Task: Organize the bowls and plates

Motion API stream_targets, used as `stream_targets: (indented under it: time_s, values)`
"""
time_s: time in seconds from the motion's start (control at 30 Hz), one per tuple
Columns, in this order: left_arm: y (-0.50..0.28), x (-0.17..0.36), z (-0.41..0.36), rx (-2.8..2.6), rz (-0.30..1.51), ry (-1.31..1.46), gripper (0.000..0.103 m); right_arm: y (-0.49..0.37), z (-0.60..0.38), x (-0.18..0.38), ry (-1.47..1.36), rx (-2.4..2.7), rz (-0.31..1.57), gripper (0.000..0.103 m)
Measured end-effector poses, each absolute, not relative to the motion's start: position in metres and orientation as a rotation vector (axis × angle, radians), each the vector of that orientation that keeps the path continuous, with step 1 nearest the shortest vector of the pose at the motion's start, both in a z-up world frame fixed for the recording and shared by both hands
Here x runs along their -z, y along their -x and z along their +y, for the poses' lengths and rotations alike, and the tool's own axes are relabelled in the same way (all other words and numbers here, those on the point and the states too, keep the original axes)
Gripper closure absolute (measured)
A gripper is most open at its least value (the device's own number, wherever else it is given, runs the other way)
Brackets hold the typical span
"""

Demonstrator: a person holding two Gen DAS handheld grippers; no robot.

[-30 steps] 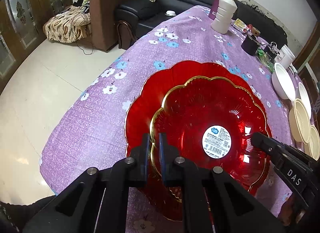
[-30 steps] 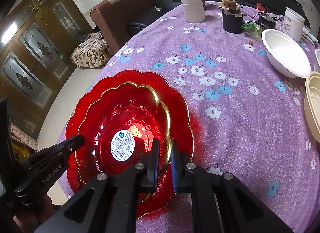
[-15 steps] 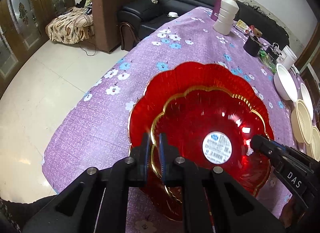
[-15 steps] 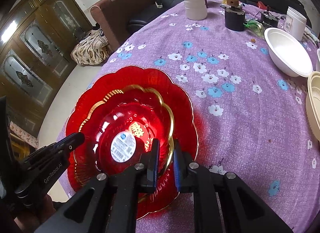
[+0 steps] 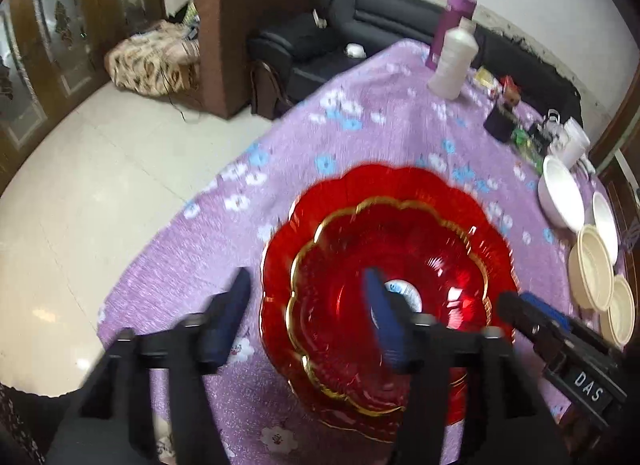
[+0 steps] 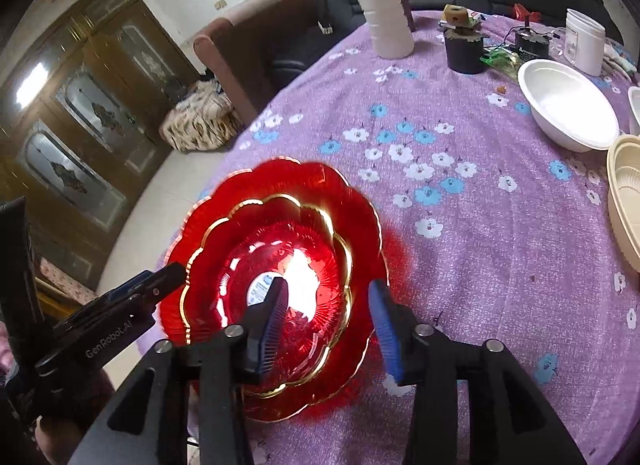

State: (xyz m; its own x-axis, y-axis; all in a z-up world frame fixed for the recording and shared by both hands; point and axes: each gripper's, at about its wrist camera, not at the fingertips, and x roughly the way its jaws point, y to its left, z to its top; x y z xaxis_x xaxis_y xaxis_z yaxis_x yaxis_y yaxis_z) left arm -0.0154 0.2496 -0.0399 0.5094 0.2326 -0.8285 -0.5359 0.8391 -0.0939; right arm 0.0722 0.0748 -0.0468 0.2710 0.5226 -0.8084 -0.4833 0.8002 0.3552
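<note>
**Both claws opening over nested red dishes**

The smaller red plate (image 5: 392,265) sits inside the larger red plate (image 5: 400,181) near the worktop (image 6: 480,225) edge. Left claw (image 5: 308,313) jaws are opening, straddling the plates' rim without pressing it. Right claw (image 6: 332,325) jaws are likewise opening, rim between them, untouched. White bowl (image 6: 564,105) and cream bowls (image 5: 592,265) stand well apart

A purple floral tablecloth (image 6: 480,265) covers the table. Beyond the large red plate (image 6: 352,201) stand a white bottle (image 6: 386,21), white bowl (image 6: 568,105) and cream bowls (image 5: 592,261).
</note>
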Motion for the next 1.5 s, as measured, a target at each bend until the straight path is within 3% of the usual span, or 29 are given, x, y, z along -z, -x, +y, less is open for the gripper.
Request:
stream_targets:
  time_s: [0.07, 0.13, 0.57, 0.93, 1.33, 1.5]
  values:
    - [0.017, 0.030, 0.245, -0.476, 0.890, 0.347, 0.035, -0.074, 0.069, 0.044, -0.064, -0.679, 1.106, 0.047]
    - [0.014, 0.022, 0.241, -0.457, 0.873, 0.355, 0.035, -0.076, 0.060, 0.040, -0.089, -0.683, 1.096, 0.045]
    - [-0.062, -0.011, 0.153, -0.249, 0.840, 0.335, 0.035, -0.121, -0.036, 0.010, -0.210, -0.563, 1.033, 0.045]
    - [-0.157, 0.000, 0.082, -0.183, 0.920, 0.291, 0.036, -0.195, -0.107, -0.012, -0.242, -0.417, 0.994, 0.045]
    - [-0.227, 0.025, 0.051, -0.205, 0.972, 0.274, 0.036, -0.283, -0.115, 0.008, -0.203, -0.354, 1.071, 0.046]
    - [-0.249, 0.036, 0.042, -0.227, 0.978, 0.278, 0.036, -0.311, -0.115, 0.029, -0.178, -0.321, 1.118, 0.054]
